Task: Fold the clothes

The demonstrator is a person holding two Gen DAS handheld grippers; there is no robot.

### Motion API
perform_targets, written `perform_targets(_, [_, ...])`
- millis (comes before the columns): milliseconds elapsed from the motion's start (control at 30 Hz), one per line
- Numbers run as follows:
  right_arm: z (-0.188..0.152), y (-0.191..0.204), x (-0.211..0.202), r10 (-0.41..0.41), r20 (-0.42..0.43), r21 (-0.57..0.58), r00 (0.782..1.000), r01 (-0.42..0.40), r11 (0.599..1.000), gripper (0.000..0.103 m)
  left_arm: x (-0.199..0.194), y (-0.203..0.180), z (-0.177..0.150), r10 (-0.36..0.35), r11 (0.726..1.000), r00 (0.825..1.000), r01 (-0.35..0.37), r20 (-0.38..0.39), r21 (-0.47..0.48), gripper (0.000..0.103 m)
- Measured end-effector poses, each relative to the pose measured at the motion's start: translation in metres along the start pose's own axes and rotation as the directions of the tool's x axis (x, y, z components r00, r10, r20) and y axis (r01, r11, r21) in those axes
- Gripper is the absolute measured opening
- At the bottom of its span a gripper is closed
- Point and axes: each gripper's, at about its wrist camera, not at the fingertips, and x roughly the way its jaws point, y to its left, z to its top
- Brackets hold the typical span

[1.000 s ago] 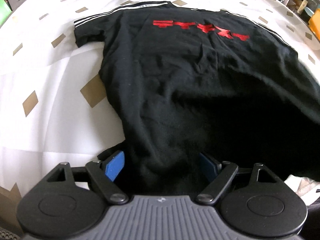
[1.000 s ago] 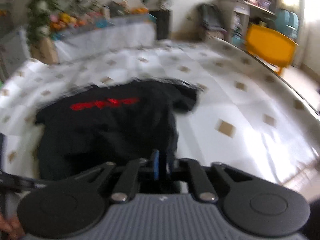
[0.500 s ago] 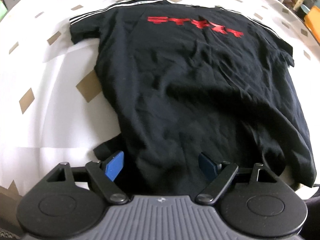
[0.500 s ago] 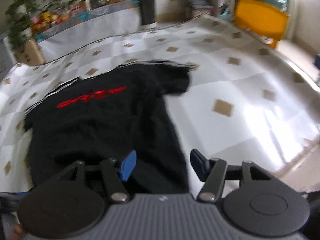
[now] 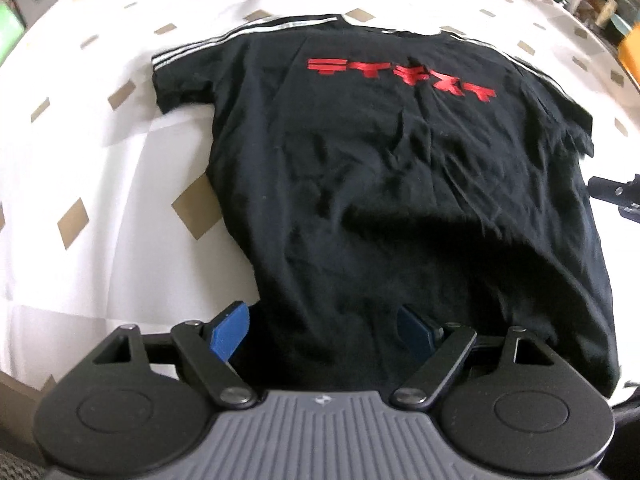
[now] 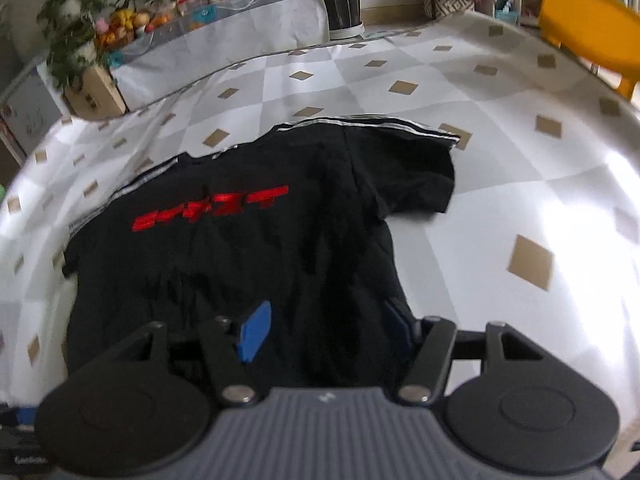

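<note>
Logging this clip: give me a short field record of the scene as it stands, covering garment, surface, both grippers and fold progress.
garment: black T-shirt, red lettering across the chest area, white stripes along the shoulders
lay: spread flat, both sleeves out, some wrinkles
surface: white cloth with tan diamonds
left gripper: open, over the hem near the shirt's left edge
right gripper: open, over the hem near the shirt's right edge
fold progress: no fold visible yet
background: yellow chair, plants and fruit on a side table
</note>
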Motion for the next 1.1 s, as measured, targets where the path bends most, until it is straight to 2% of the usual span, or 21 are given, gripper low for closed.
perform_targets(67, [0.009,-0.003,0.01,-0.007,-0.004,-0.001,1.0,0.007,1.0,0.06,-0.001,0.006,0.008,-0.002,1.0,1.0,0.002,-0.01,-0.001,0.081])
perform_targets(167, [0.022,-0.003,0.021,-0.002,0.016,-0.053,1.0,0.003,0.999,0.06,-0.003,0.011,0.018,0.041,0.998,0.999,-0.041,0.002,0.057,0.081])
perform_targets(300, [0.04,-0.004,0.038,0.048,0.018,-0.087,0.999,-0.046,0.995,0.06,-0.005,0.03,0.028,0.039,0.997,0.999,-0.039,0.005,0.06,0.081])
perform_targets(500, [0.062,-0.001,0.066,0.083,0.008,-0.129,0.997,-0.081,0.988,0.06,-0.007,0.068,0.045,0.103,0.989,0.993,-0.096,0.056,-0.113,0.081])
perform_targets(700, [0.071,-0.001,0.1,0.081,-0.045,-0.128,0.996,-0.086,0.988,0.061,-0.002,0.102,0.047,0.159,0.952,0.986,-0.14,0.049,-0.273,0.081])
perform_targets(767, [0.071,-0.003,0.107,0.064,-0.051,-0.122,0.997,-0.069,0.99,0.061,-0.002,0.109,0.047,0.207,0.938,0.977,-0.183,0.051,-0.295,0.081])
perform_targets(967, [0.076,-0.004,0.121,-0.01,-0.043,-0.158,0.999,0.004,0.987,0.06,0.004,0.12,0.048,0.242,0.913,0.97,-0.217,0.031,-0.344,0.081])
perform_targets(1100, [0.083,-0.01,0.128,-0.085,-0.01,-0.168,0.996,0.082,0.982,0.058,0.007,0.117,0.048,0.235,0.919,0.972,-0.214,0.024,-0.332,0.081])
